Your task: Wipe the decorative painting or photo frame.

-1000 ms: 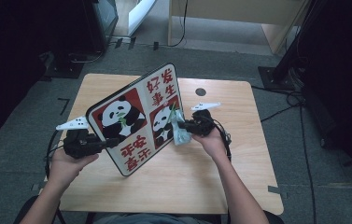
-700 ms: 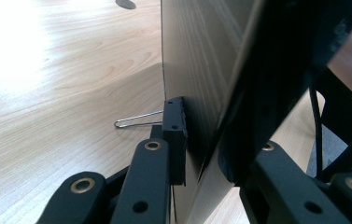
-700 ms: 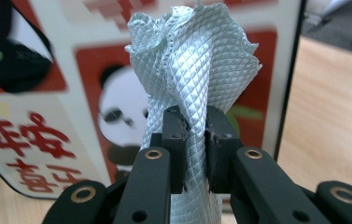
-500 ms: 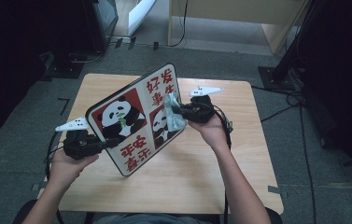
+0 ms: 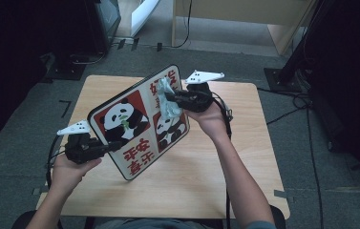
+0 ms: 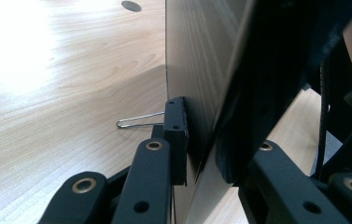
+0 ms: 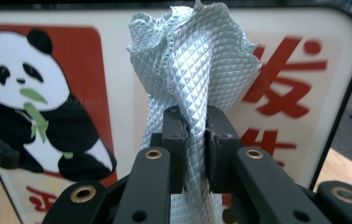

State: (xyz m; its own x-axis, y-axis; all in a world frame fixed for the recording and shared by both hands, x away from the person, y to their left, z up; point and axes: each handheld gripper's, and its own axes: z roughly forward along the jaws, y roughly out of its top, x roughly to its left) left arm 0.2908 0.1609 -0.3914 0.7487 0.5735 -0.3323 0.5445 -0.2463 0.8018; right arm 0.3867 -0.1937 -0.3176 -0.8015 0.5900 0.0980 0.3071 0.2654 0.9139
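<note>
A flat board printed with pandas and red characters is held tilted above the wooden table. My left gripper is shut on the board's lower left edge; in the left gripper view the jaws clamp the board's edge beside a black binder clip. My right gripper is shut on a pale blue-green cloth, which is pressed against the board's upper right face. In the right gripper view the cloth bunches up between the jaws in front of the board.
The table has a small round hole near its far edge. Grey floor surrounds the table, with cables on the right and dark equipment stands at the back left. A light wooden cabinet stands behind.
My right gripper has carried the cloth up the board's face, from near its lower middle toward the upper right corner. The left gripper and board have stayed nearly still.
</note>
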